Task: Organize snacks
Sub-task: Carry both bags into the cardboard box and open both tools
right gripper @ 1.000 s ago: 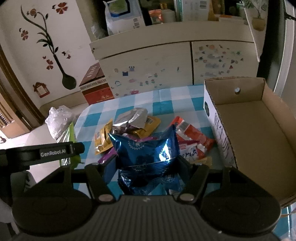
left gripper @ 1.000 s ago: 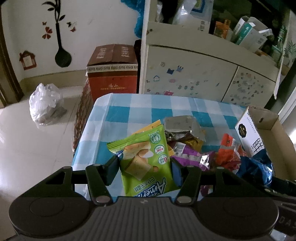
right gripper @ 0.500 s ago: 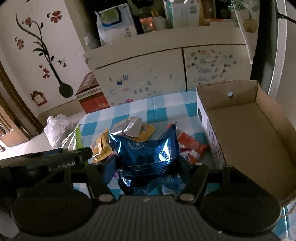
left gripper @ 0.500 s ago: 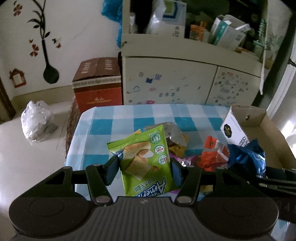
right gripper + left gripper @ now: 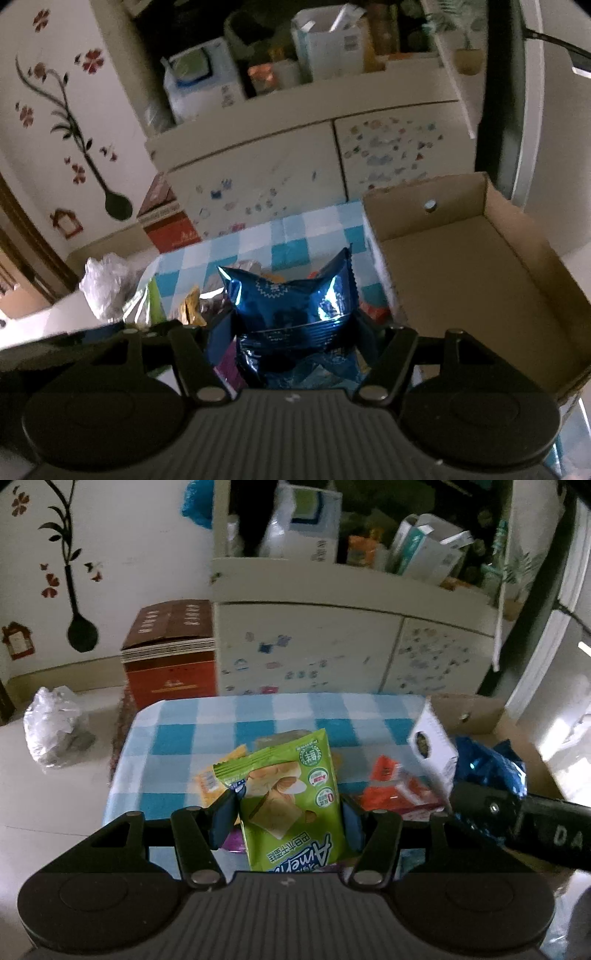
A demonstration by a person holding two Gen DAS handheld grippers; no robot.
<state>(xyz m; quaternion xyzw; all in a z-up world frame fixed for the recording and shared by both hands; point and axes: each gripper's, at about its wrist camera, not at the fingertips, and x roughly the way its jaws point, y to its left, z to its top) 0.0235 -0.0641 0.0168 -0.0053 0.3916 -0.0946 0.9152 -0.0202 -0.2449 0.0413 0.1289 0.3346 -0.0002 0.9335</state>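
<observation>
My left gripper (image 5: 286, 821) is shut on a green snack packet (image 5: 291, 801) and holds it above the checked table (image 5: 221, 720). My right gripper (image 5: 291, 332) is shut on a shiny blue snack bag (image 5: 295, 310), held above the table beside the open cardboard box (image 5: 480, 273). The blue bag also shows at the right of the left wrist view (image 5: 487, 768), with the box (image 5: 436, 746) behind it. Loose snacks lie on the table: an orange-red packet (image 5: 391, 786), a yellow one (image 5: 214, 779) and a silver one (image 5: 247, 266).
A cream cabinet (image 5: 332, 653) with cluttered shelves stands behind the table. A red-brown carton (image 5: 170, 653) and a white plastic bag (image 5: 51, 727) sit on the floor at the left. The table's left edge drops to the tiled floor.
Both grippers have risen with their packets; the table and snack pile look farther below. The right gripper with the blue bag has moved closer to the cardboard box.
</observation>
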